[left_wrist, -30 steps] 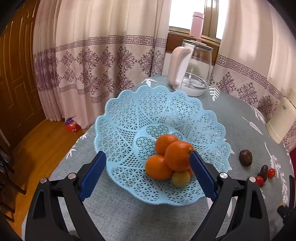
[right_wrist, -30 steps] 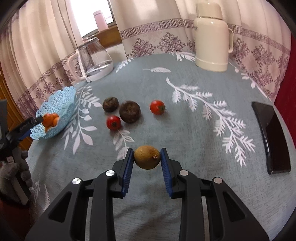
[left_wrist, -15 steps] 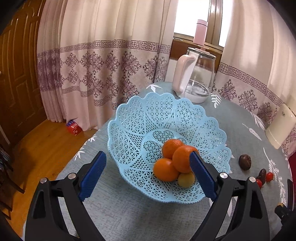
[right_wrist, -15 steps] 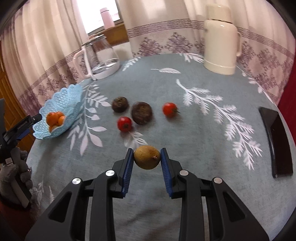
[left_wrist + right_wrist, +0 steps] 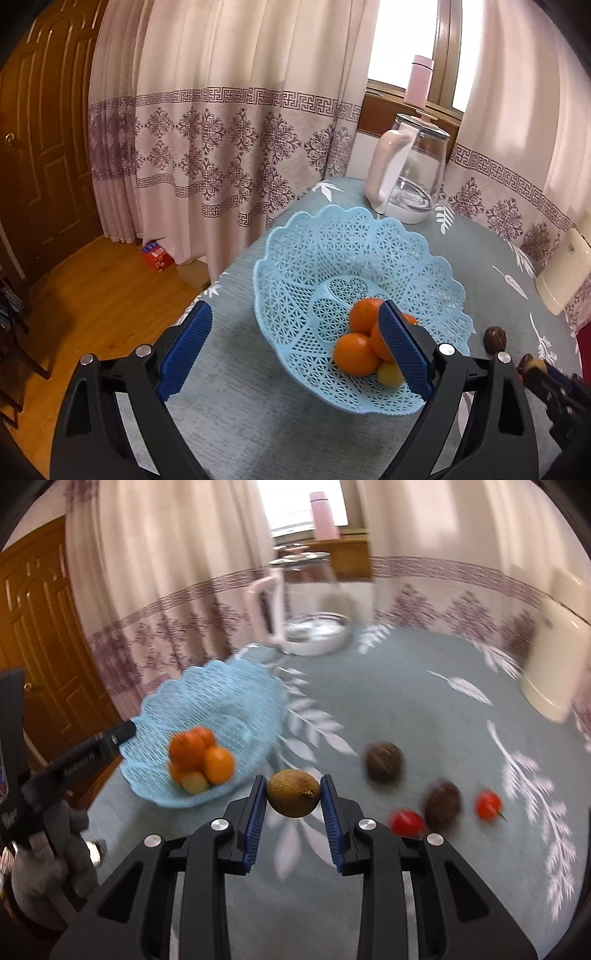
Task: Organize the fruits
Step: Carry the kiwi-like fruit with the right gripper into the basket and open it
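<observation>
Beside blue basket [image 5: 221, 705], right gripper [image 5: 293, 797] jaws clamp brown fruit [image 5: 293, 793]; left gripper [image 5: 291, 347] jaws wide.

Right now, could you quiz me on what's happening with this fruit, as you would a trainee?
1. True or false: the right hand-held gripper is shut on the brown fruit.
2. How many red tomatoes lie on the table?
3. Is the left hand-held gripper A) open, or B) holding an orange?

Key: 1 true; 2 two; 3 A. The oranges sit in the blue basket.
</observation>
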{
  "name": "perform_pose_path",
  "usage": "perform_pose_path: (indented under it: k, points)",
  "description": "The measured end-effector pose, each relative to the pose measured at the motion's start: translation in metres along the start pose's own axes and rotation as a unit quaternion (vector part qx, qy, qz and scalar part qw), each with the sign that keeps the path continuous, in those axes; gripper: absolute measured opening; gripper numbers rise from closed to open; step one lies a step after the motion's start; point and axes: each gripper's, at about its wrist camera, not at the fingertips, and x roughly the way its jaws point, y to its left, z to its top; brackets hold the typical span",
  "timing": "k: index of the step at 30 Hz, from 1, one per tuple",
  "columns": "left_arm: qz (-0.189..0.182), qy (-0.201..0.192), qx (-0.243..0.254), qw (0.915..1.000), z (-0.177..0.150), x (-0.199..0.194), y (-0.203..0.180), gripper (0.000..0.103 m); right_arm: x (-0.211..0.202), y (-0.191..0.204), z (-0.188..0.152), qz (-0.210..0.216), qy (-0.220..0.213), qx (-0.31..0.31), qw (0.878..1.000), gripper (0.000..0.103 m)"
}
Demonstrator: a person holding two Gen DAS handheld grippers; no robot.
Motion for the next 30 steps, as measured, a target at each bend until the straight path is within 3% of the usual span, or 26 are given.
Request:
perform_pose_path:
  k: [10, 20, 22, 23, 30]
  points:
    - [-0.002, 0.005, -0.008, 1.0, 0.002, 0.003, 0.006, 0.093, 0.046, 0.034, 0.034, 0.017, 0.011, -0.021, 1.0, 0.03]
    - [0.001, 0.01, -0.012, 0.9999, 0.001, 0.008, 0.007, 0.093, 0.071, 0.042, 0.043, 0.015, 0.023, -0.024, 0.999, 0.032]
    - [0.001, 0.012, -0.014, 0.9998, 0.001, 0.009, 0.007, 0.094, 0.072, 0.042, 0.043, 0.016, 0.025, -0.022, 0.999, 0.05]
    - [0.0, 0.013, -0.014, 0.9998, 0.001, 0.009, 0.008, 0.096, 0.071, 0.041, 0.042, 0.013, 0.022, -0.022, 0.999, 0.054]
    - [-0.003, 0.011, -0.015, 0.9998, 0.001, 0.007, 0.008, 0.1, 0.064, 0.033, 0.04, 0.007, 0.019, -0.009, 1.0, 0.055]
